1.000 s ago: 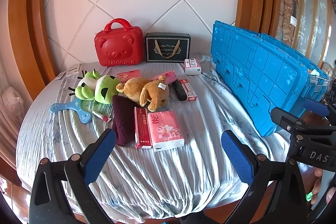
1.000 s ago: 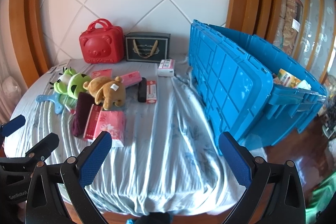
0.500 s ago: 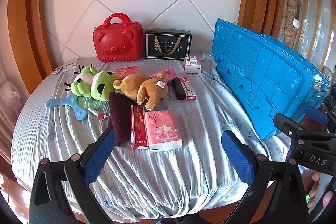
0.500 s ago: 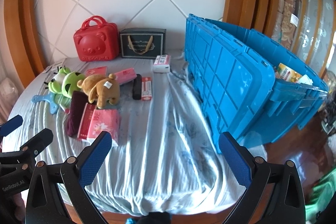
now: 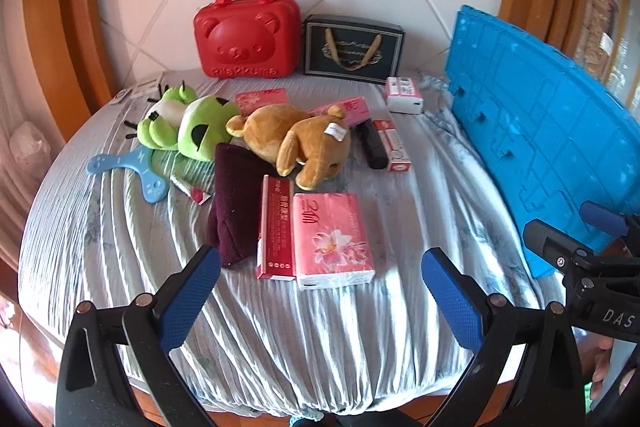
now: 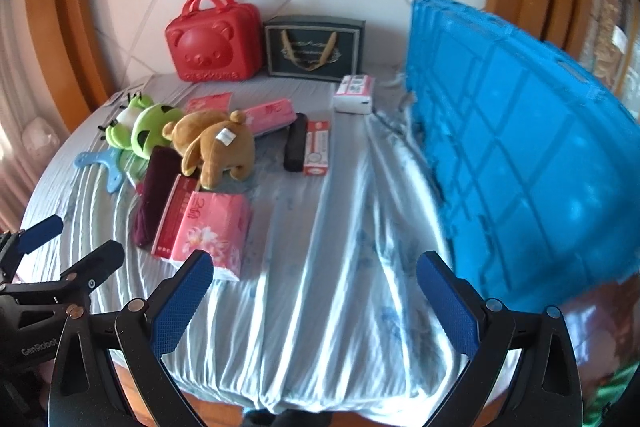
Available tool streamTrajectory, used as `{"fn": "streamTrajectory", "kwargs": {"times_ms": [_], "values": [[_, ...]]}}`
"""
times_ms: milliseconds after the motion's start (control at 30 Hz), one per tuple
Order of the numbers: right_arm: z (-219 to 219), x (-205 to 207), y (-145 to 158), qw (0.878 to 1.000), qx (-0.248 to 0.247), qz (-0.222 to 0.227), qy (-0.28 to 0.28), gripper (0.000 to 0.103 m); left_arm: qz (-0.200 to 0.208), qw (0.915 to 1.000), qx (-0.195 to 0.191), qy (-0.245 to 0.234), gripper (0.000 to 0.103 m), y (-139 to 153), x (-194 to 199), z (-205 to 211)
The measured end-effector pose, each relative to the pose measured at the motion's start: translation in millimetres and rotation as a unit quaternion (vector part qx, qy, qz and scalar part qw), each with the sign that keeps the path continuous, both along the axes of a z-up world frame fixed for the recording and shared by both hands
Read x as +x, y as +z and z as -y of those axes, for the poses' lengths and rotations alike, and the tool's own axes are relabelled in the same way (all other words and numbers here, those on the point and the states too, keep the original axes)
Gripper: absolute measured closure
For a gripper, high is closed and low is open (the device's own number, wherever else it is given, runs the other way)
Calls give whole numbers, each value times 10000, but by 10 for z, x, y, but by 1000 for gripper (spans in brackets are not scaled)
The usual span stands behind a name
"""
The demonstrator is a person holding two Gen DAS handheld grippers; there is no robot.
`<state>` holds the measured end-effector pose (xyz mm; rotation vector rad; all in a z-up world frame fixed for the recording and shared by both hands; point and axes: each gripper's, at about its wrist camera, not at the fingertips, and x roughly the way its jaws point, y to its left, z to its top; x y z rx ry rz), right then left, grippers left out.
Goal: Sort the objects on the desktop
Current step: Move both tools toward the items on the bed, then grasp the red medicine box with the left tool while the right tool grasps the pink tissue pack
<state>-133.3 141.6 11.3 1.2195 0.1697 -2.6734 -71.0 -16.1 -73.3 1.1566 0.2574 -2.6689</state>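
Observation:
A round table under a pale blue cloth [image 5: 304, 323] holds a pink tissue pack [image 5: 330, 239], a red box [image 5: 276, 227] beside it, a dark maroon cloth [image 5: 236, 199], a brown plush bear [image 5: 304, 143], a green plush frog [image 5: 188, 123], a black case [image 5: 370, 145] and a red-white box [image 5: 394, 145]. My left gripper [image 5: 320, 291] hangs open just in front of the tissue pack, empty. My right gripper [image 6: 314, 301] is open over bare cloth [image 6: 320, 287], right of the tissue pack [image 6: 212, 231], with the bear [image 6: 216, 147] further back.
A big blue crate [image 6: 520, 155] stands at the table's right edge. A red bear-face case [image 5: 248, 35] and a dark gift box [image 5: 354, 47] stand against the back wall. A light blue plastic toy [image 5: 132, 169] lies at the left, a white-pink box [image 5: 404, 95] at the back.
Both grippers have moved forward and lower toward the table, so the objects look larger. The right wrist view is blurred by motion. Nothing on the table has shifted.

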Motion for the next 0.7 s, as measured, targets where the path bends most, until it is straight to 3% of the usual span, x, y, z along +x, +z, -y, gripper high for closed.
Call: {"fn": "streamTrajectory", "kwargs": {"times_ms": [233,433,533,700], "values": [[132,-589,-407,9953,-180,581,749,0,917,9926,-16,800,1,-436,-245,391],[239,-958,-731,9910,-194,1036,821,0,1346,9809,-416,1341,1,-680,-239,692],[375,-1010,-832,9890,-121,1201,859,0,1507,9782,-366,1382,1,-810,-236,857],[821,-1001,-1062,9859,-31,1470,799,0,1555,9824,-348,977,1,-949,-343,1070]]}}
